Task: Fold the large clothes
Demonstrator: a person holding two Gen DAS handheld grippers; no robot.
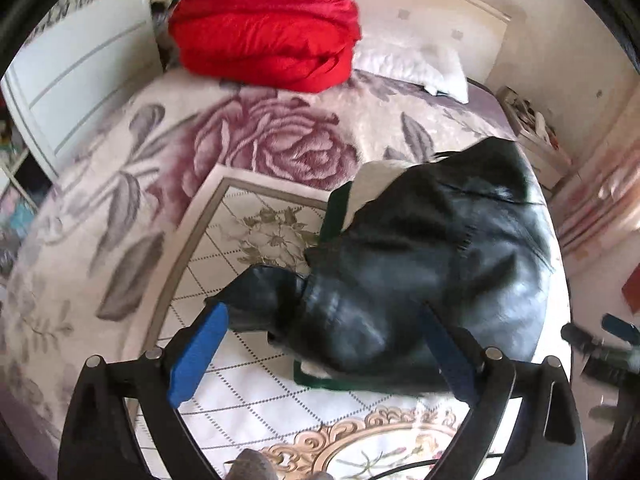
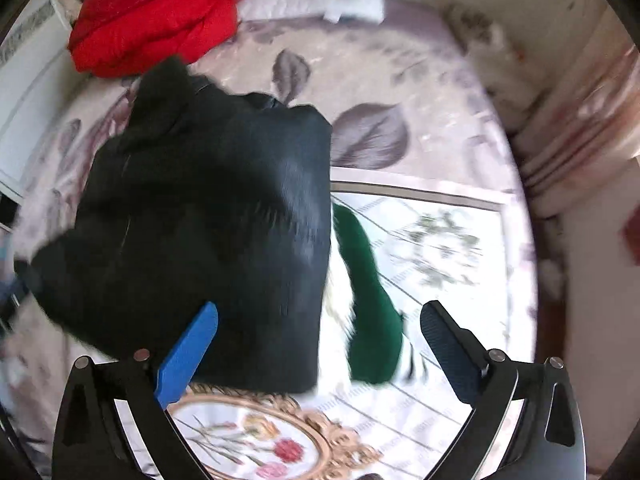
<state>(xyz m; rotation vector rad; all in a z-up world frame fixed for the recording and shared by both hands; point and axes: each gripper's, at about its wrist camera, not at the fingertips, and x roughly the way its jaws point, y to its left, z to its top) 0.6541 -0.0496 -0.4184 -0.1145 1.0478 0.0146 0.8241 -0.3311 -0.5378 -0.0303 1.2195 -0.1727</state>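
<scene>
A black leather jacket lies bunched on a green and white garment on the bed. My left gripper is open, its blue pads either side of the jacket's sleeve end, holding nothing. In the right wrist view the jacket lies partly folded with a straight right edge, and the green garment sticks out from under it. My right gripper is open above the jacket's near edge, holding nothing. The right gripper also shows at the right edge of the left wrist view.
A red folded quilt and a white pillow lie at the head of the bed. A floral blanket and a cream patterned cloth cover the bed. A wardrobe stands left, curtains right.
</scene>
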